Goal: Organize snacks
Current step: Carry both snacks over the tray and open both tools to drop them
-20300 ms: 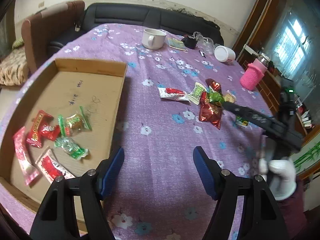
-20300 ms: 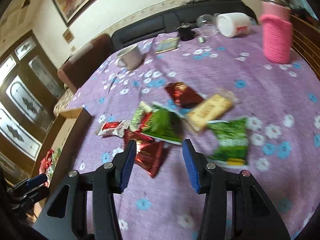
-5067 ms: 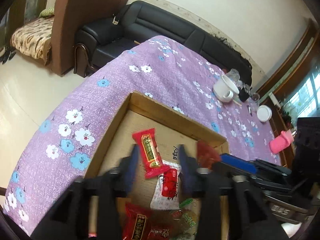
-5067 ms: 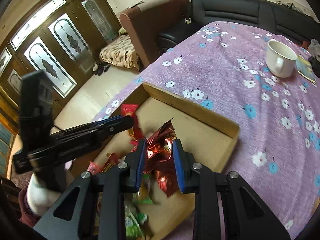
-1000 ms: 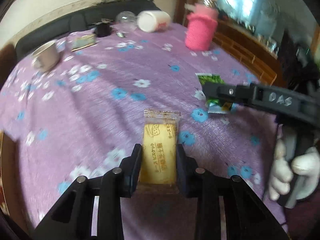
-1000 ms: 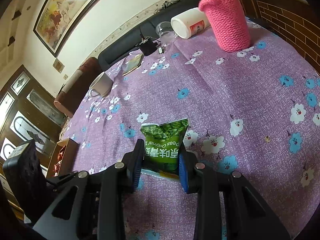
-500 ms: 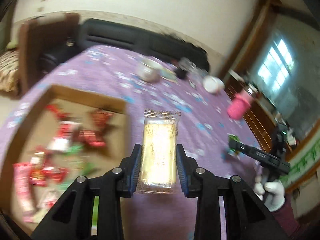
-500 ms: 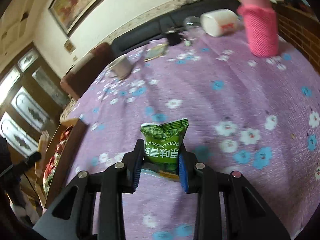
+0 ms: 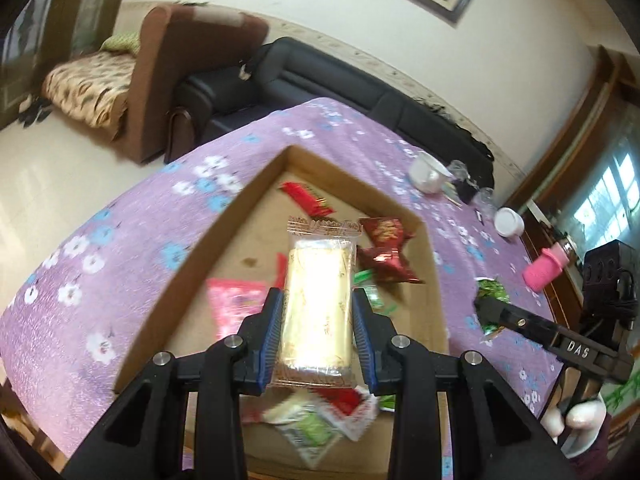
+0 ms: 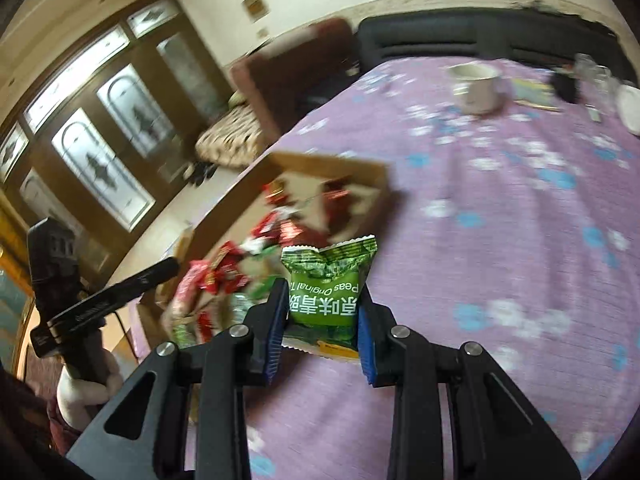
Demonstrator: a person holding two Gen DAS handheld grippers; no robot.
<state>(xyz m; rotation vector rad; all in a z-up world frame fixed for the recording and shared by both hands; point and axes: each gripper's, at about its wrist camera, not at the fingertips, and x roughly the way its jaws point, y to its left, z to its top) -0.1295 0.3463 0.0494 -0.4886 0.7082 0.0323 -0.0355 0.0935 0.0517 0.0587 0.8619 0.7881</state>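
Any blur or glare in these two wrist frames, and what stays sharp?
Left wrist view: glare washes out the clear-wrapped yellow biscuit pack; the cardboard tray behind is motion-blurred.
Right wrist view: the purple floral tablecloth smears, while the green pea snack packet stays sharp. Both views bend at the edges, fisheye.

I'm looking at black angular frames on my left gripper point(image 9: 318, 322), silver screw heads along the arms, ridged blue pads point(image 9: 269, 332) lining the fingers; my right gripper point(image 10: 323, 322) is built the same, its long black bar reads "DAS", white glove point(image 9: 576, 436) over a dark red sleeve point(image 10: 60, 420)
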